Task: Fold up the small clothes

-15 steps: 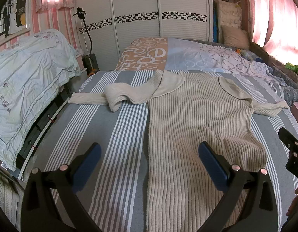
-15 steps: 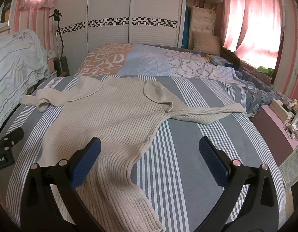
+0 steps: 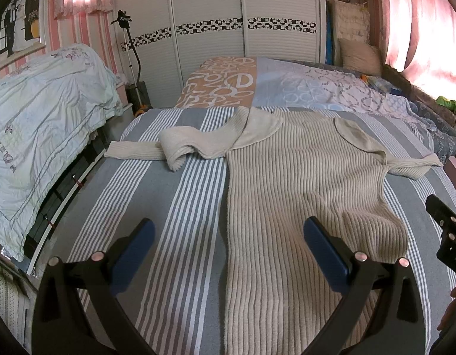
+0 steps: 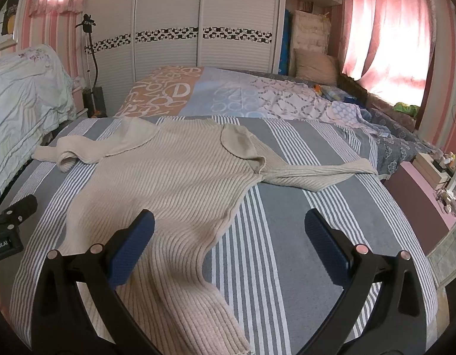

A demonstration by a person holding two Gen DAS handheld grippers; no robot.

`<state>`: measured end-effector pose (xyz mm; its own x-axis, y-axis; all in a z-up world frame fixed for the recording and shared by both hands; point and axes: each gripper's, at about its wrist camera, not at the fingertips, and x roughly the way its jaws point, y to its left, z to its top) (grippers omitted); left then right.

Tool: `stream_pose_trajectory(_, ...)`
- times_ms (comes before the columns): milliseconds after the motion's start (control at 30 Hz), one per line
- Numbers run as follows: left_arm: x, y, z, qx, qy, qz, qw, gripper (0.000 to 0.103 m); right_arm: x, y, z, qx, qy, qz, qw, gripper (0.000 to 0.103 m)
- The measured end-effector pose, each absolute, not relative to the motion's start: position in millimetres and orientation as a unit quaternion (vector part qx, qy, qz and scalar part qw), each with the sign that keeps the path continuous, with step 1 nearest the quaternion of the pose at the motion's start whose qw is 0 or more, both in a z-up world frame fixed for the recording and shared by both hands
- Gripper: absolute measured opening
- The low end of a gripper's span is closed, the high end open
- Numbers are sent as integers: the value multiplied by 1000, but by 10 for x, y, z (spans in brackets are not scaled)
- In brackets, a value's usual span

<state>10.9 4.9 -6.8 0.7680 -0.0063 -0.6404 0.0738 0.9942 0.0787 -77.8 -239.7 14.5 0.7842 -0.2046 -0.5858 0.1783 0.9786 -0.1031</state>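
A beige ribbed knit sweater [image 3: 301,183] [image 4: 168,177] lies spread flat on a grey and white striped bedspread [image 3: 180,195] [image 4: 287,207]. Its left sleeve [image 3: 174,148] is bunched and folded over itself; its right sleeve [image 4: 316,173] stretches out straight toward the bed's right edge. My left gripper [image 3: 228,248] hovers open above the sweater's lower left edge, holding nothing. My right gripper [image 4: 229,245] is open over the lower right hem and the bare bedspread, also holding nothing. In the left wrist view the right gripper's body [image 3: 446,230] shows at the right edge.
A white quilt [image 3: 41,124] is heaped on a frame left of the bed. Patterned bedding [image 3: 257,85] and pillows [image 4: 315,65] lie at the far end before a white wardrobe [image 3: 242,23]. A pink bedside surface [image 4: 420,201] with small items sits at right.
Both grippers have shifted very slightly; the sweater lies as it did and both jaws stay wide apart.
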Motion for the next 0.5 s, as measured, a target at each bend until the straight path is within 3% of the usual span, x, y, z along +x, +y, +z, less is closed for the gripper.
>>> stream_pose_trajectory(500,115,69,-46,51,338,-21,939,101,-769,-2373,147,-11,303,-96,948,100)
